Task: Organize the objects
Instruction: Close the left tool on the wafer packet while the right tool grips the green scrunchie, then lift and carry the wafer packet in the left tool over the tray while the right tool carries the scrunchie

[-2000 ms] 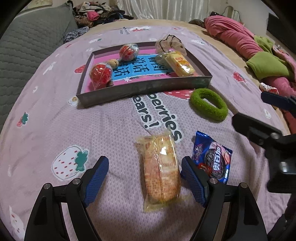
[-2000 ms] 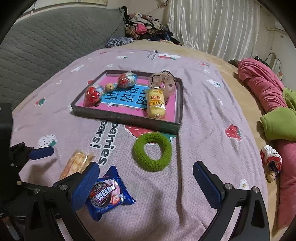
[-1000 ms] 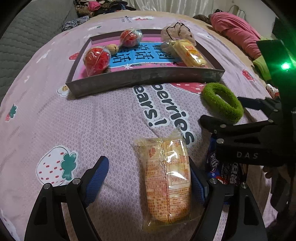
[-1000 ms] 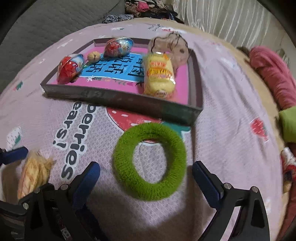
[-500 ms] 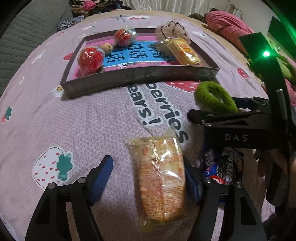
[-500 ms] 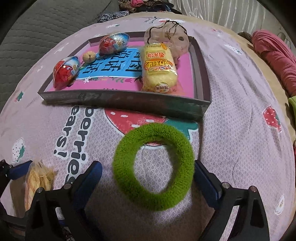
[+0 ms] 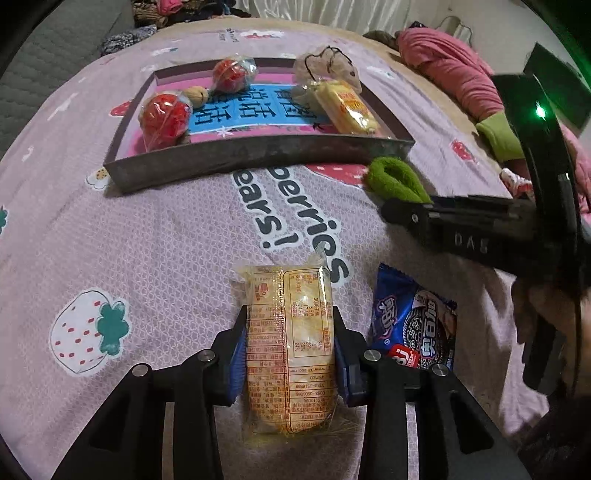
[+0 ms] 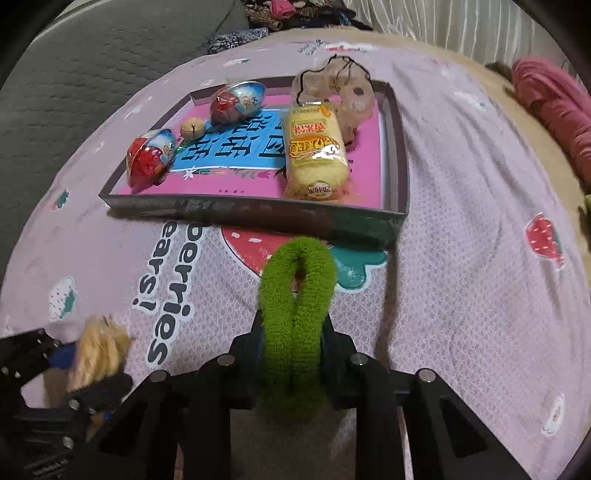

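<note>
In the left wrist view, the left gripper is clamped on a clear-wrapped orange snack cake, its blue pads pressing both long sides while the packet lies on a pink bedsheet printed with strawberries and dark lettering. Just to the right of the cake lies a blue cookie packet flat on the sheet. Farther up stands a shallow grey tray with a pink and blue lining, holding two red wrapped eggs, a walnut, a yellow wrapped cake and a pale sheer scrunchie. A grey quilted headboard rises at the left, white curtains hang at the back, and pink and green bedding is heaped at the right edge. In the right wrist view, the right gripper is squeezed shut around a fuzzy green hair tie, folding it into a narrow upright loop just in front of the tray's near wall. The same tray contents show beyond it, the yellow cake lying near the right wall with the scrunchie behind it. At the lower left, blurred, the other tool holds the orange cake. The headboard, a pile of clothes and the curtains close the far side.
</note>
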`<control>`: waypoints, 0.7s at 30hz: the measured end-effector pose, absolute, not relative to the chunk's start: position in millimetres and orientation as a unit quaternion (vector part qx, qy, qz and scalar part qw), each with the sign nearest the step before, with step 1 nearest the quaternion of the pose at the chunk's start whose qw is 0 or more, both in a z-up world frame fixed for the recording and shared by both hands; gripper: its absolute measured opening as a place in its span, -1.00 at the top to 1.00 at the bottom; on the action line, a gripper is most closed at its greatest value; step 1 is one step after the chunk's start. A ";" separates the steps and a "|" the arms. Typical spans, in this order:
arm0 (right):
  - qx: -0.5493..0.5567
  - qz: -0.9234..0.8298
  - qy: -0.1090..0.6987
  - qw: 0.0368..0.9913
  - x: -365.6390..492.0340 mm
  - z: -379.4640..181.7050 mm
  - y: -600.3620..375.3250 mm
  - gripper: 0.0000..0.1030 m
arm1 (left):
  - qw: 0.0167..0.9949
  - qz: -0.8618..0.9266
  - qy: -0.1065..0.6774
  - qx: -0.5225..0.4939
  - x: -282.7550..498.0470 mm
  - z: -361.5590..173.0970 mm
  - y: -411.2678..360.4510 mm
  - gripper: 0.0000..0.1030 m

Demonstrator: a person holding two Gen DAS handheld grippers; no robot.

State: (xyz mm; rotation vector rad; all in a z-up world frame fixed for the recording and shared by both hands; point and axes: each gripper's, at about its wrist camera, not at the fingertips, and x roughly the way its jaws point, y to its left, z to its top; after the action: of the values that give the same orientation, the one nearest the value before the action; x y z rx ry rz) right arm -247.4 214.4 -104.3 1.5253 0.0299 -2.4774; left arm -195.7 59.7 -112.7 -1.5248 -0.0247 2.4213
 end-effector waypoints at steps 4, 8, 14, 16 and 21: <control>0.493 -0.861 0.010 0.127 -232.7 -94.7 206.5 0.54 | 0.129 0.845 -0.021 -0.519 -195.2 -108.1 49.8 0.24; 0.483 -0.863 -0.014 0.149 -218.7 -79.4 203.8 0.54 | 0.124 0.850 -0.025 -0.511 -193.5 -98.3 42.8 0.24; 0.461 -0.871 -0.027 0.170 -200.3 -48.6 190.2 0.54 | 0.120 0.863 -0.025 -0.490 -184.5 -70.1 33.6 0.24; 0.448 -0.877 -0.023 0.173 -194.5 -34.0 185.4 0.54 | 0.119 0.868 -0.021 -0.482 -181.6 -61.2 30.9 0.23; 0.421 -0.889 -0.020 0.178 -184.4 2.7 179.6 0.54 | 0.115 0.882 -0.007 -0.457 -177.9 -27.8 25.9 0.23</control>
State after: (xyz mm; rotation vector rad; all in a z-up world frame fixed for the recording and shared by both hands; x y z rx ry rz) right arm -184.4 179.6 2.7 1.1898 -0.0568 -2.5151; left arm -177.9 25.9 -27.8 -1.3394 -0.0208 2.5852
